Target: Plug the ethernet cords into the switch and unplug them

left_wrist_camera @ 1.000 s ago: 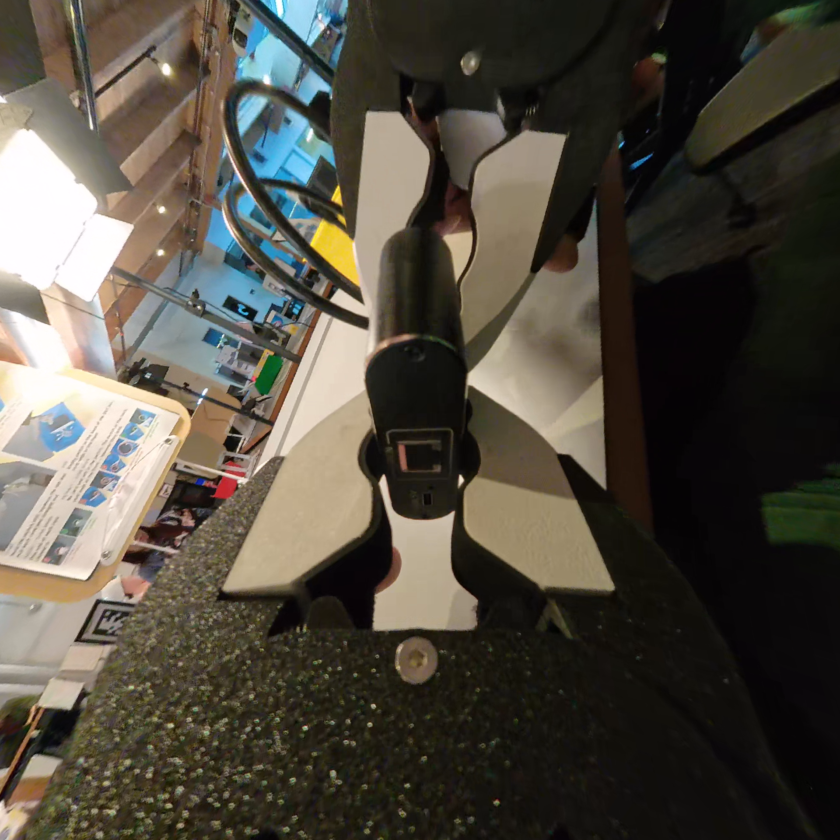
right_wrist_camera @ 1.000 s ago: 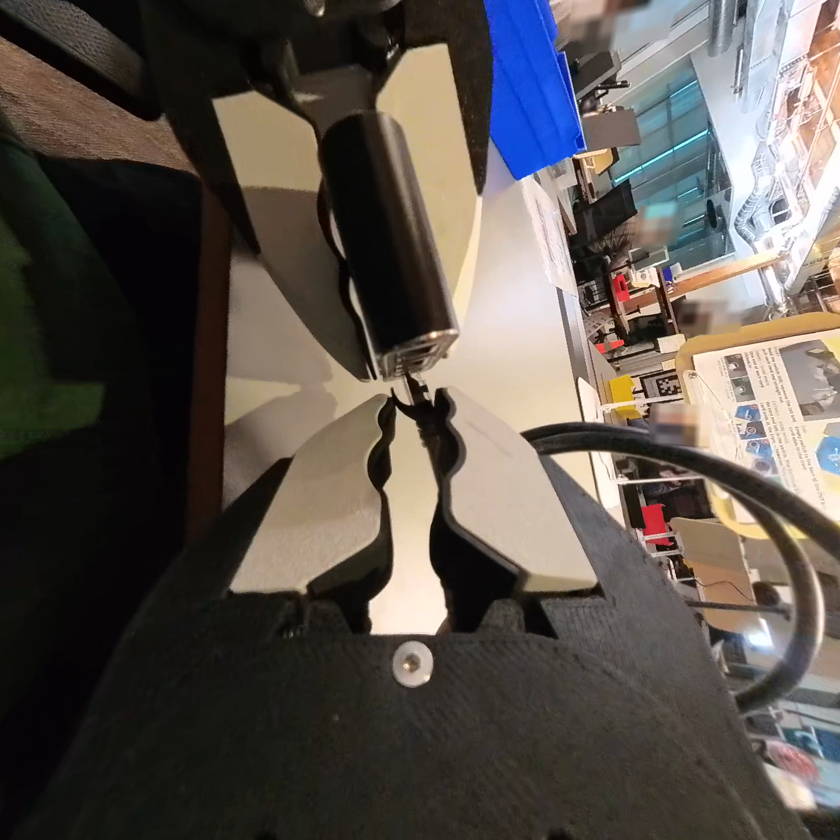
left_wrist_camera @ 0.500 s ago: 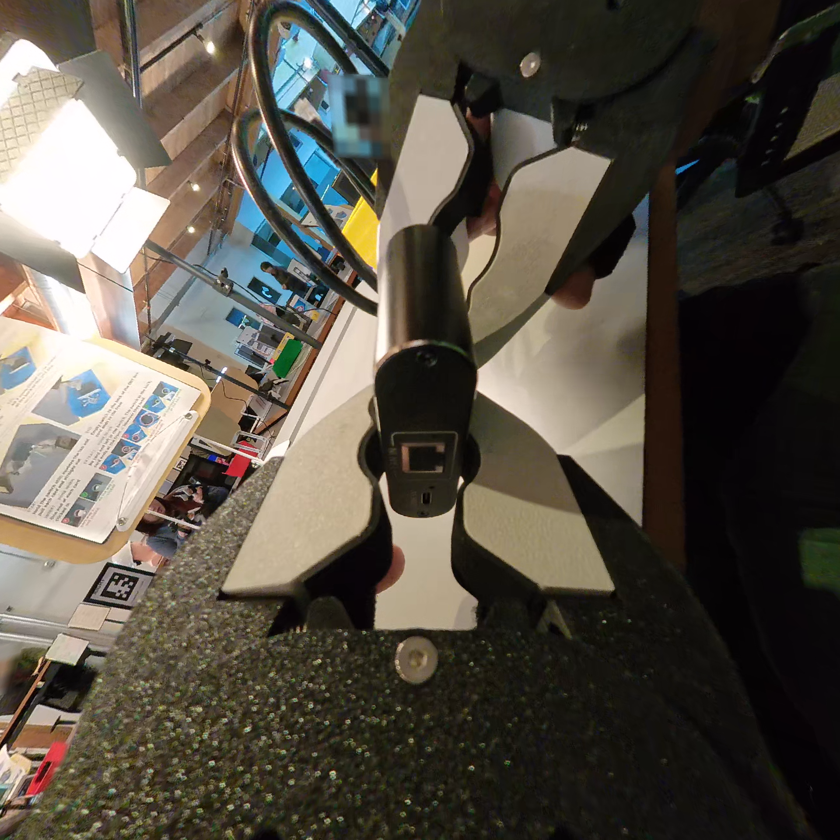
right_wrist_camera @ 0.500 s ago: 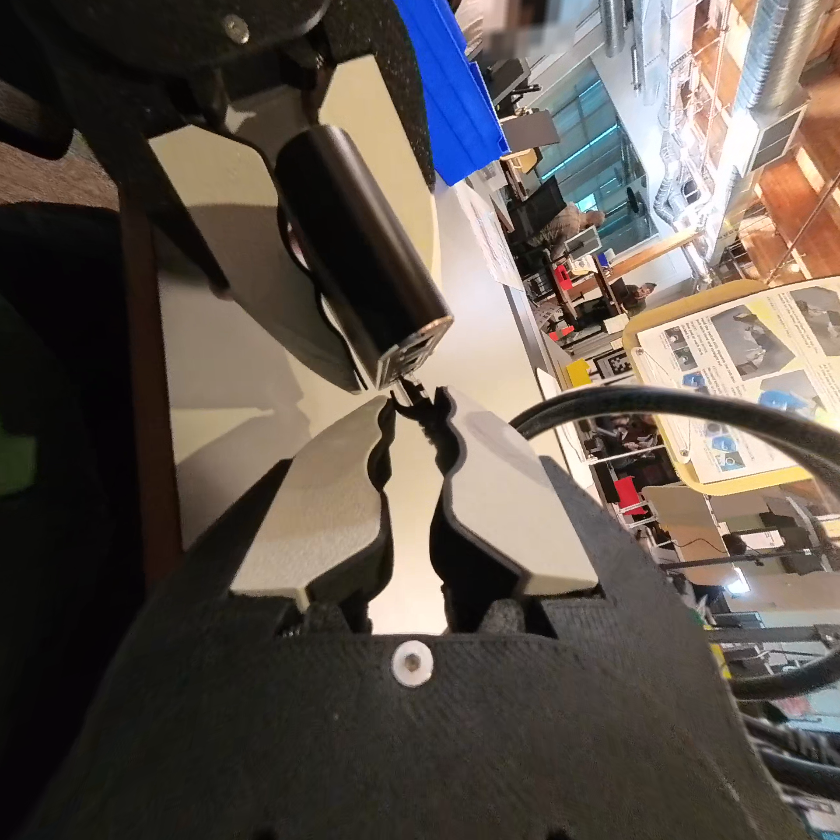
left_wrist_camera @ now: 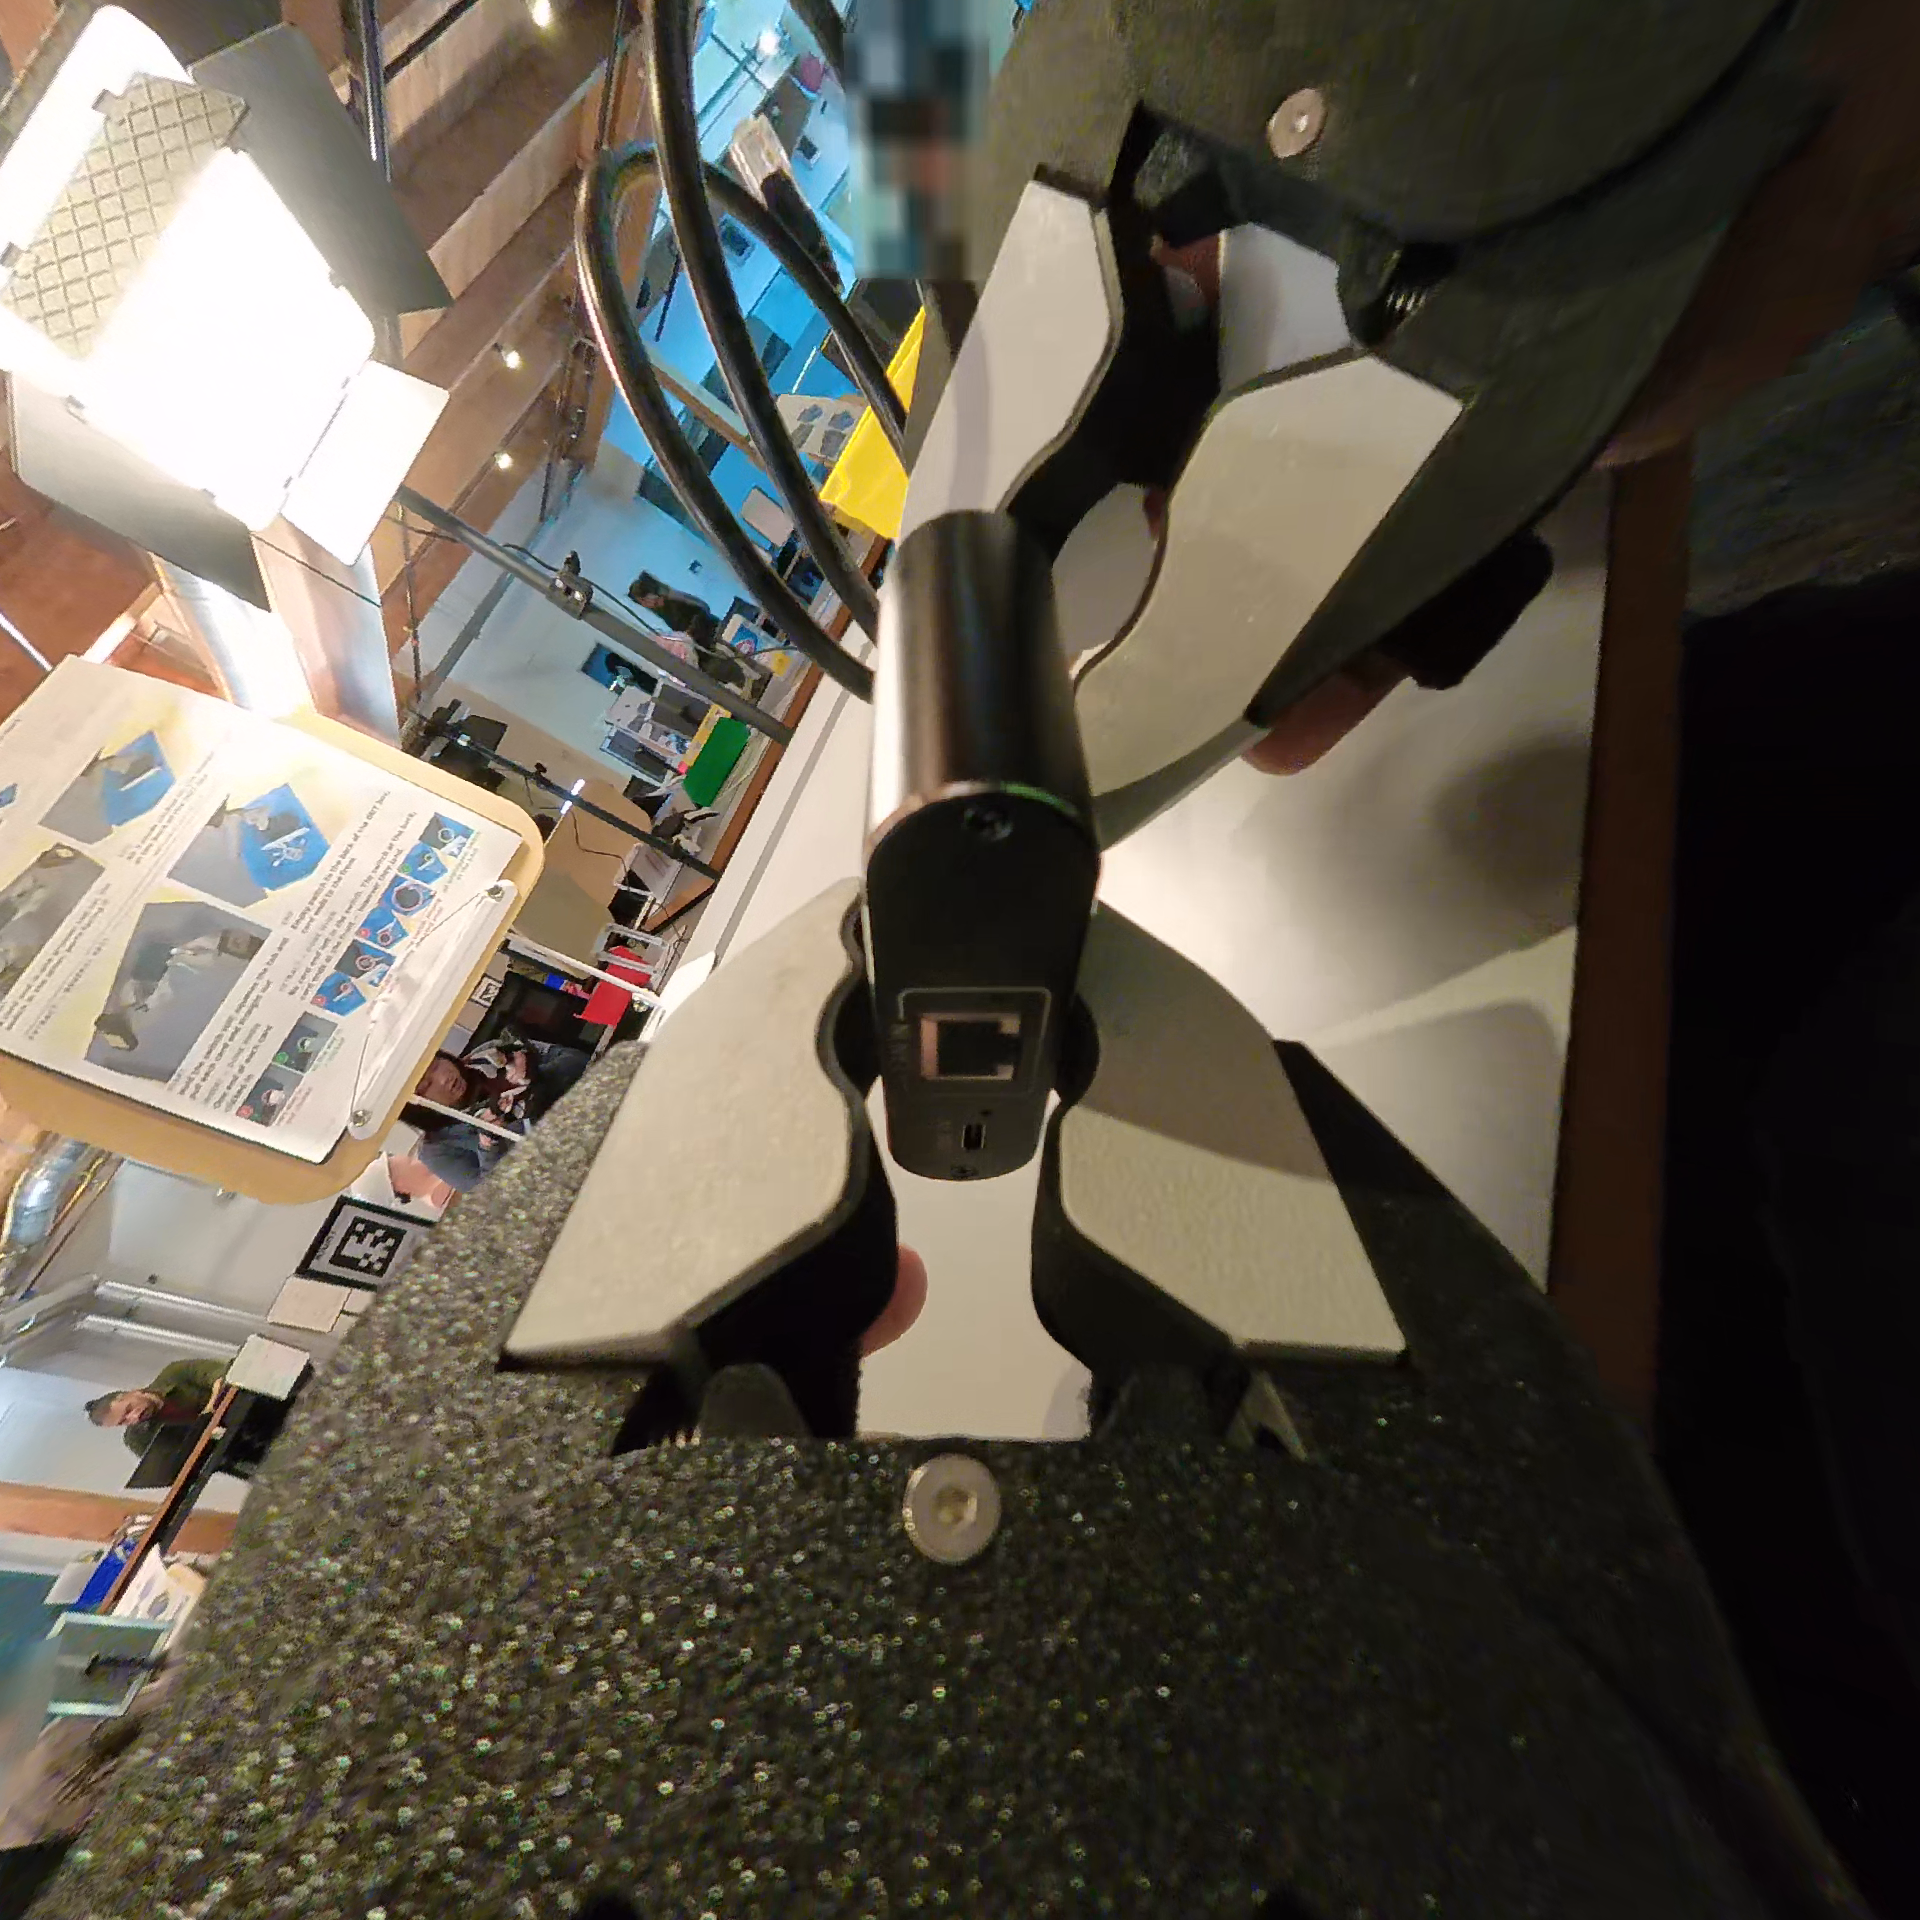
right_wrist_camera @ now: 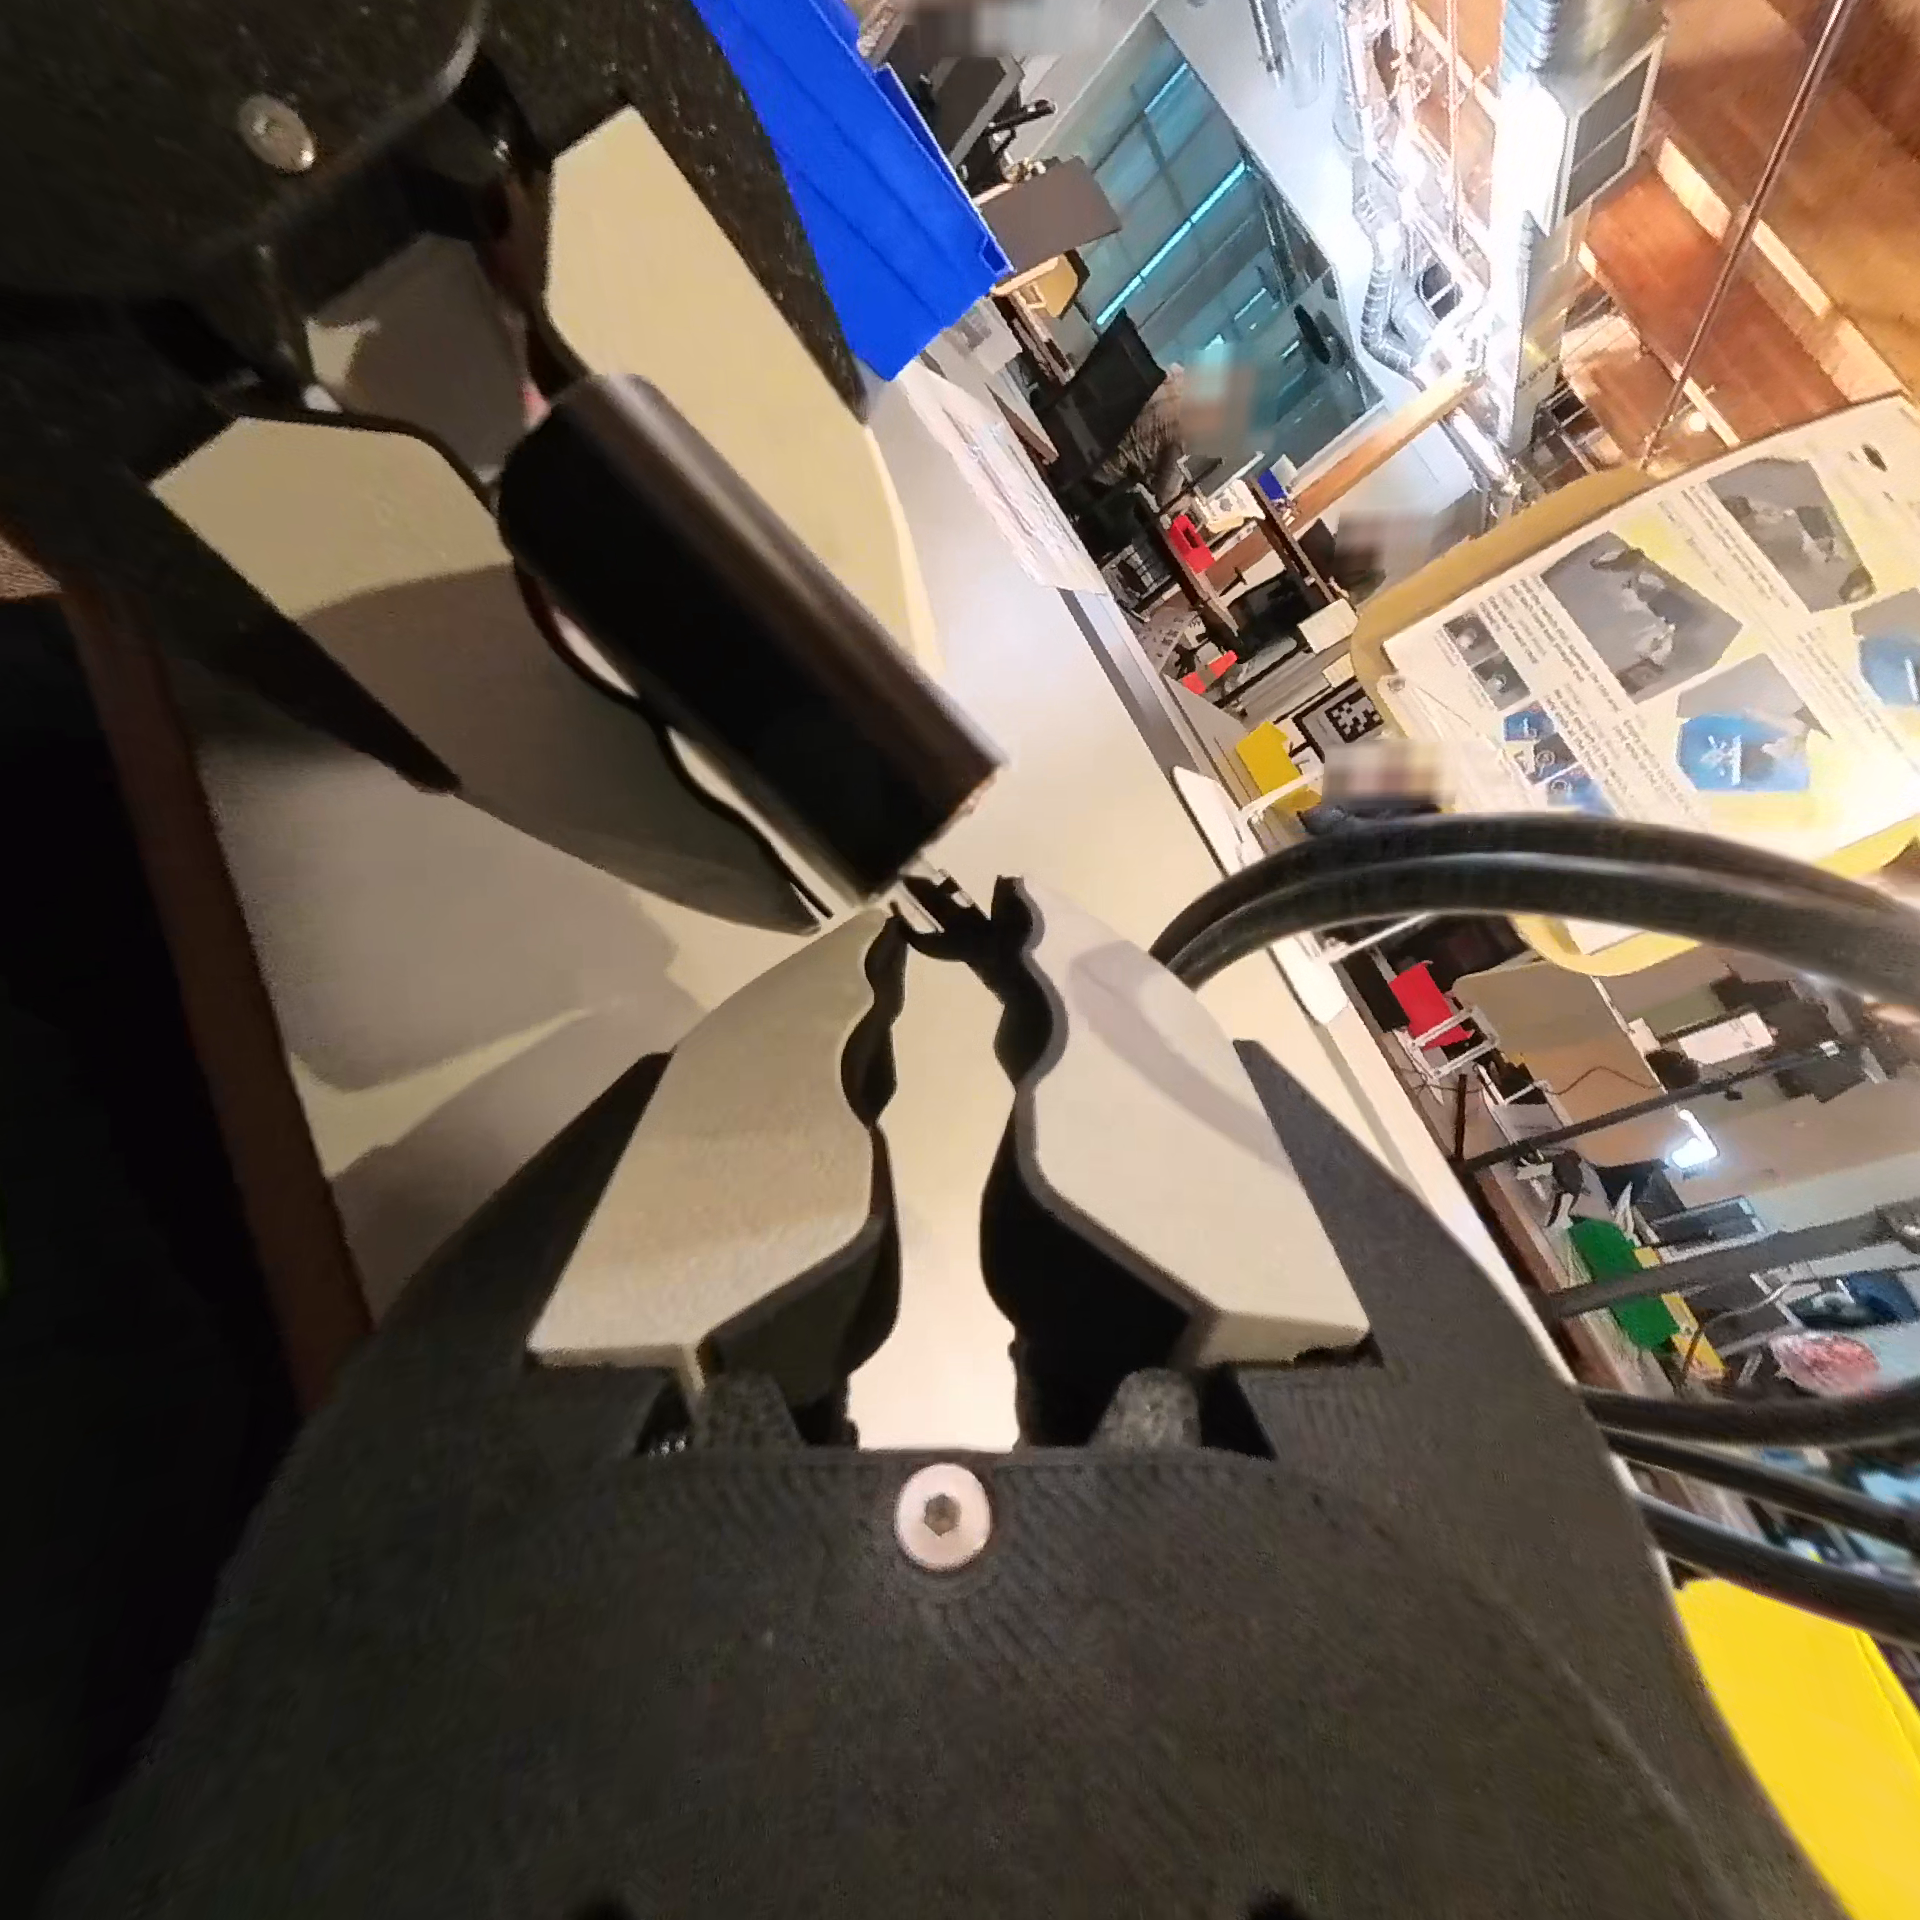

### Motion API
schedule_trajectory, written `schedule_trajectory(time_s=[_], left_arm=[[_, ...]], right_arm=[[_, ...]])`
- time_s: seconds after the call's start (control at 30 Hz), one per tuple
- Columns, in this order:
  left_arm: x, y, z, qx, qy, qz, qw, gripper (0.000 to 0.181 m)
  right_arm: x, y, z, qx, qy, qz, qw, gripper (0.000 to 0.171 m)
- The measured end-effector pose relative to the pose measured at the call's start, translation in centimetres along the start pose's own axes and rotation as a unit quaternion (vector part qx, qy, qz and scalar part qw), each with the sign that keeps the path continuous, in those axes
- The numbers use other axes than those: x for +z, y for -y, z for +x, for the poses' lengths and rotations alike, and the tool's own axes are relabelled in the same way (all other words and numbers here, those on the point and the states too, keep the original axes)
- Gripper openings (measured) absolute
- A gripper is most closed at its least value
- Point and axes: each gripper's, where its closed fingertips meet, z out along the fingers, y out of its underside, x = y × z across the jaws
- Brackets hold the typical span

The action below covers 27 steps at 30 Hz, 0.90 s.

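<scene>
My left gripper (left_wrist_camera: 971, 935) is shut on a black bar-shaped switch (left_wrist_camera: 977, 727), whose near end shows an empty ethernet port (left_wrist_camera: 971, 1044). In the right wrist view my right gripper (right_wrist_camera: 951, 920) is shut on the plug of a black ethernet cord (right_wrist_camera: 1558, 862). The plug (right_wrist_camera: 930, 909) meets the far end of the switch (right_wrist_camera: 727, 644); I cannot tell how deep it sits. The cord loops up and away in the left wrist view (left_wrist_camera: 717, 343). Each gripper faces the other, the switch between them, held above the table.
A white table (left_wrist_camera: 1403, 883) with a brown edge (left_wrist_camera: 1631, 831) lies below. A blue bin (right_wrist_camera: 862, 177) and a yellow bin (right_wrist_camera: 1818, 1714) sit nearby. A poster board (left_wrist_camera: 239, 914), a bright light panel (left_wrist_camera: 187, 332) and people in the room stand behind. Only a small space, under 4 cm, lies between the two pairs of fingers.
Both grippers have tilted together, so the switch now lies more slanted in the right wrist view. Both grips are unchanged, and the plug stays at the switch's end.
</scene>
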Motion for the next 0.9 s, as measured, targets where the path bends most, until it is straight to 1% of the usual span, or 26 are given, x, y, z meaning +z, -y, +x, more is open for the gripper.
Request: schedule_trajectory(time_s=[0.13, 0.23, 0.3, 0.37, 0.5, 0.57, 0.67, 0.8, 0.83, 0.9], left_arm=[[0.1, -0.2, 0.0, 0.002, 0.003, -0.006, 1.0, 0.029], [-0.1, -0.1, 0.3, 0.005, -0.01, 0.001, 1.0, 0.029], [-0.2, 0.1, 0.4, 0.005, -0.015, 0.008, 1.0, 0.029], [-0.3, 0.3, 0.4, 0.005, -0.016, 0.016, 1.0, 0.029], [-0.6, 0.9, 0.1, -0.011, -0.013, 0.036, 0.999, 0.029], [-0.8, 1.1, -0.1, -0.023, -0.015, 0.046, 0.999, 0.029], [-1.0, 1.3, -0.3, -0.036, -0.02, 0.058, 0.997, 0.029], [-1.1, 1.4, -0.2, -0.033, -0.021, 0.061, 0.997, 0.029], [-1.2, 1.4, -0.2, -0.032, -0.021, 0.064, 0.997, 0.029], [-1.3, 1.7, -0.3, -0.036, -0.022, 0.074, 0.996, 0.029]], right_arm=[[0.2, -0.1, 0.1, 0.001, -0.011, -0.014, 1.0, 0.017], [0.0, -0.1, -0.2, -0.044, 0.0, -0.007, 0.999, 0.017], [-0.1, 0.0, -0.3, -0.055, 0.007, -0.007, 0.998, 0.017], [-0.2, 0.2, -0.4, -0.033, 0.021, -0.006, 0.999, 0.017], [-0.5, 0.8, -0.1, 0.059, 0.054, 0.008, 0.997, 0.017], [-0.7, 1.1, 0.0, 0.062, 0.051, 0.012, 0.997, 0.017], [-0.9, 1.3, 0.1, 0.031, 0.037, 0.015, 0.999, 0.017], [-1.0, 1.5, 0.1, -0.076, -0.011, -0.007, 0.997, 0.017], [-1.1, 1.6, 0.0, -0.074, -0.008, -0.004, 0.997, 0.017], [-1.3, 1.8, 0.1, -0.013, 0.024, 0.013, 1.0, 0.017]])
